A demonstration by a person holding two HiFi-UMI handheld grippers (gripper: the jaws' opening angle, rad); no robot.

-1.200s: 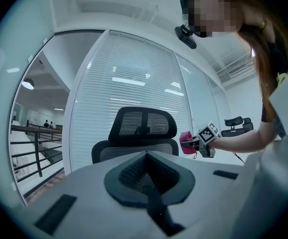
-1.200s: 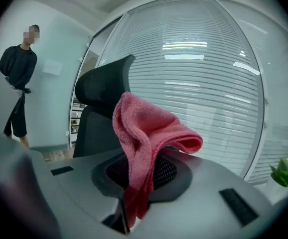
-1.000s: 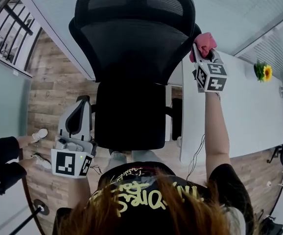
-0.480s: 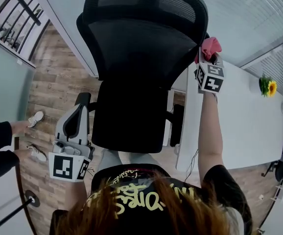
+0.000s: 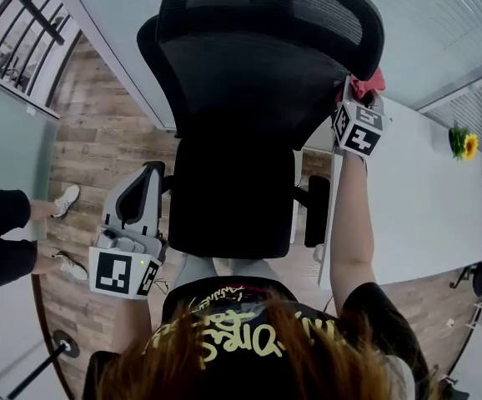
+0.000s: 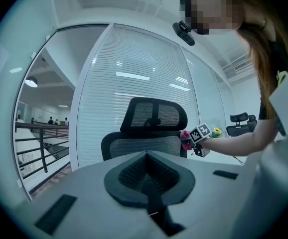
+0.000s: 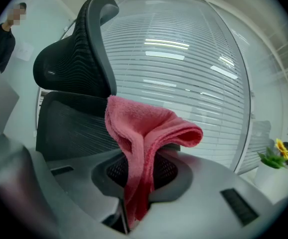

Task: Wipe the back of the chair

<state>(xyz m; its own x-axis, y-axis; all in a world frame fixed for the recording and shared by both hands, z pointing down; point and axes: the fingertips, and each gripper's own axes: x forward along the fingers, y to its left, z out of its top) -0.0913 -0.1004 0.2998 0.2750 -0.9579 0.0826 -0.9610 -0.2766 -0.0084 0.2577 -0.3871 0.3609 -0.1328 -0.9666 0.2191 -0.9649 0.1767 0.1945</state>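
Closely, pink cloth clamped, chair beside

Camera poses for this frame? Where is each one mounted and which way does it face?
Head view: on the person's head, looking steeply down at the chair; shows hair, right arm, left gripper, right gripper.
Left gripper view: on the low left gripper, facing the chair back over shut, empty jaws; shows the right arm.
Right gripper view: at the chair's right edge, looking along jaws shut on the cloth.
Shared: both gripper views show chair and blinds.
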